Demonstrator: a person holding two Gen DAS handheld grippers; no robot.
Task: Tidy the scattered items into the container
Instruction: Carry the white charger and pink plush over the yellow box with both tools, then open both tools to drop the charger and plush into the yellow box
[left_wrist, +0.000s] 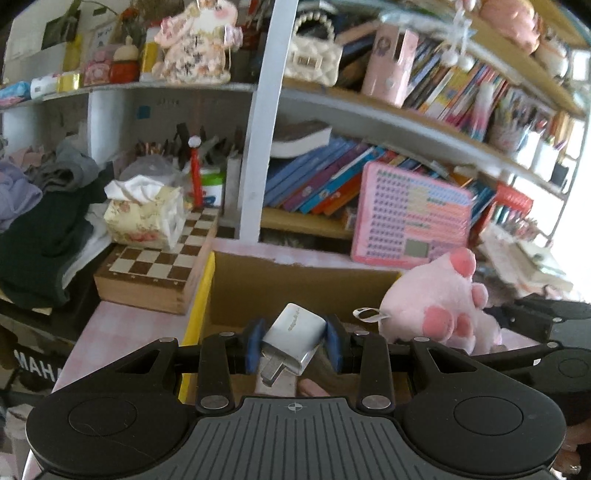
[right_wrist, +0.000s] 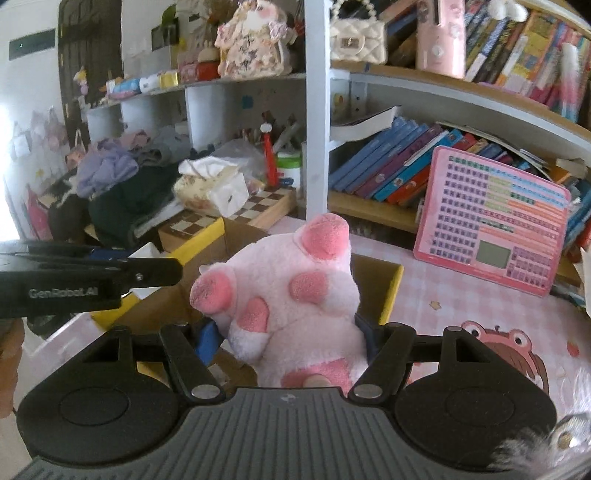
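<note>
In the left wrist view my left gripper (left_wrist: 294, 341) is shut on a white plug-in charger (left_wrist: 293, 336), its metal prongs pointing down toward me. It hangs over the open cardboard box (left_wrist: 295, 280) with yellow-edged flaps. My right gripper (right_wrist: 290, 338) is shut on a pink plush paw toy (right_wrist: 291, 291), its blue pads pressed into the plush sides, above the same box (right_wrist: 380, 291). The plush paw toy (left_wrist: 439, 302) also shows at the right of the left wrist view, with the right gripper's black body behind it. The left gripper's black arm (right_wrist: 88, 277) crosses the left of the right wrist view.
A wooden chessboard box (left_wrist: 159, 269) with a floral tissue box (left_wrist: 144, 218) stands left of the cardboard box. A pink learning tablet (right_wrist: 491, 225) leans on the bookshelf behind. Piled clothes (left_wrist: 37, 229) lie far left. The pink checked tablecloth (right_wrist: 461, 295) spreads to the right.
</note>
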